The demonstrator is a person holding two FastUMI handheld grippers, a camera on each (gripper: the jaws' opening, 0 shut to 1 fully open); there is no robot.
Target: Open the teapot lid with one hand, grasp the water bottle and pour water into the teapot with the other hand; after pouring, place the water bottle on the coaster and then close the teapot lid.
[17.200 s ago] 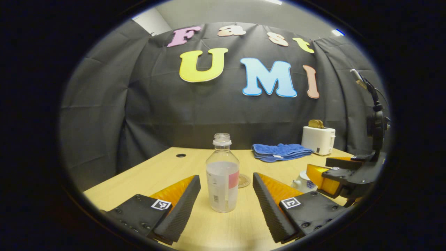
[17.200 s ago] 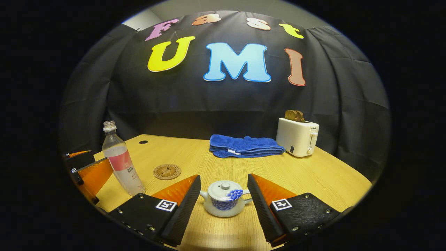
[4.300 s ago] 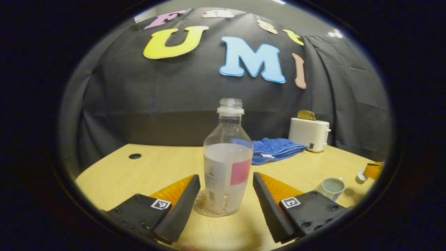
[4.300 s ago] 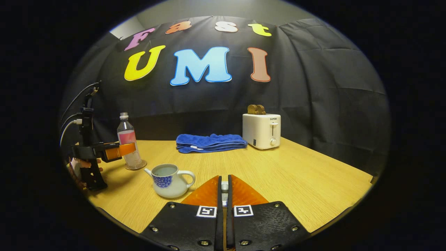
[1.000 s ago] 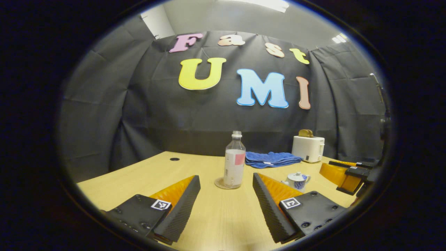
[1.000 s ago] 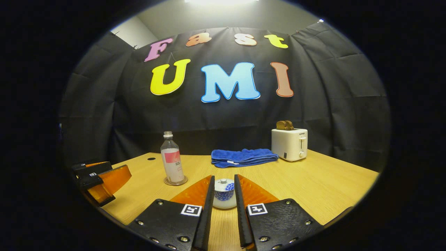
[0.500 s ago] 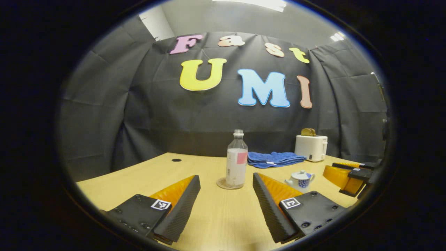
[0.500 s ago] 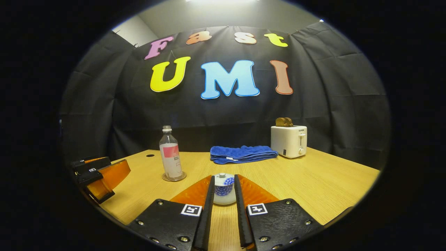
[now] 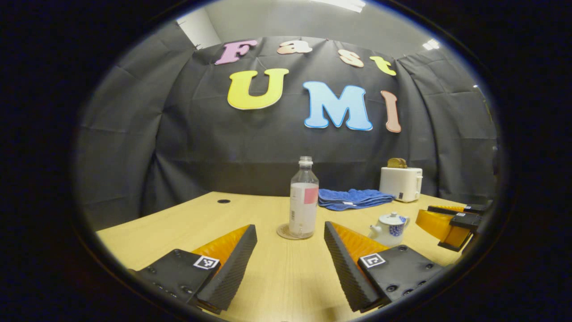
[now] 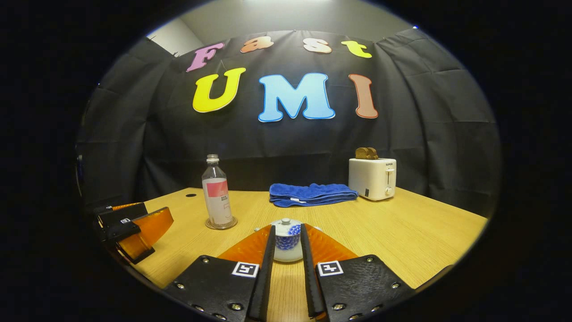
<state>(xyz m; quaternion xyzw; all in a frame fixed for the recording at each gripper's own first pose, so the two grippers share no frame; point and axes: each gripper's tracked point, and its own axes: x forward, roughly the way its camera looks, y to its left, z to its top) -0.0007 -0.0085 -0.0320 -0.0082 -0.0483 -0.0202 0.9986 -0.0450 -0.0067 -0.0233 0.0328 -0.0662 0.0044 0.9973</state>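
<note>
Two tools seen over light wooden table (image 9: pixel 277 286): left tool (image 9: pixel 290 232) spread wide, nothing held; right tool (image 10: pixel 286 232) narrowly parted, gripping nothing. Small white blue-patterned teapot (image 10: pixel 286 245) just beyond, lidded. Farther off, clear plastic water bottle (image 9: pixel 304 203) upright on round coaster (image 9: pixel 284 232).

Ahead of me a pale wooden bench (image 10: pixel 402 232) carries a folded blue towel (image 10: pixel 310 194) near its far edge, close to the black cloth wall. To the towel's right stands a white toaster (image 10: pixel 372 178) with brown toast (image 10: pixel 366 153) poking up from its slots. A small dark round hole (image 10: pixel 191 195) sits in the bench's far left corner.
</note>
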